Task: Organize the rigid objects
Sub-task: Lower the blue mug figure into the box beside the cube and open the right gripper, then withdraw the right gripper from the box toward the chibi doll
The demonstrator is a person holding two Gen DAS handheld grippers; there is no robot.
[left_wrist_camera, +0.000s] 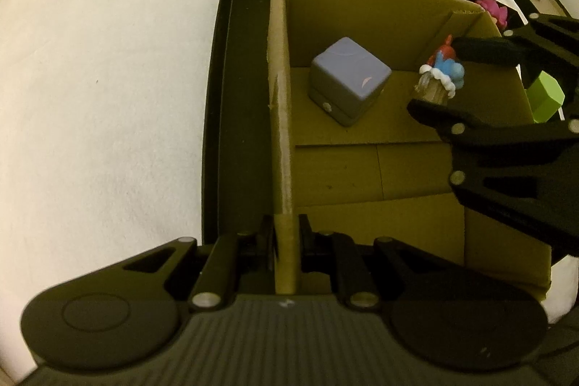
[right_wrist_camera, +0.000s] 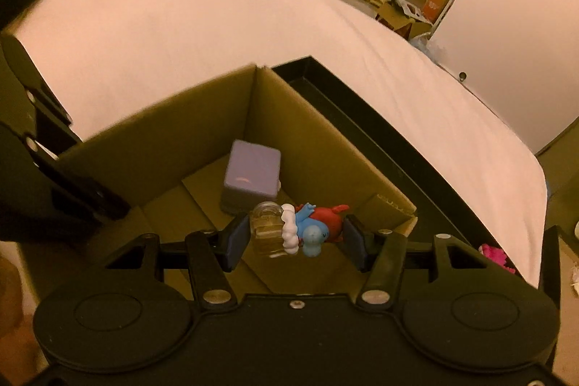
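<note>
Right tongs grasping toy bottle above cardboard box, left tongs clenched on its wall

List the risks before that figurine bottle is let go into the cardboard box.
The small glass bottle with a blue and red figurine top lies sideways in the right gripper, above the box floor; released here, it may roll into the lilac cube-shaped case. The left gripper pinches the brown cardboard box's wall; letting go could shift it.

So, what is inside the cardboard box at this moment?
Inside the cardboard box sits a purple cube case. The right gripper holds a small toy-topped bottle over it. The floor under the case is hidden.
</note>
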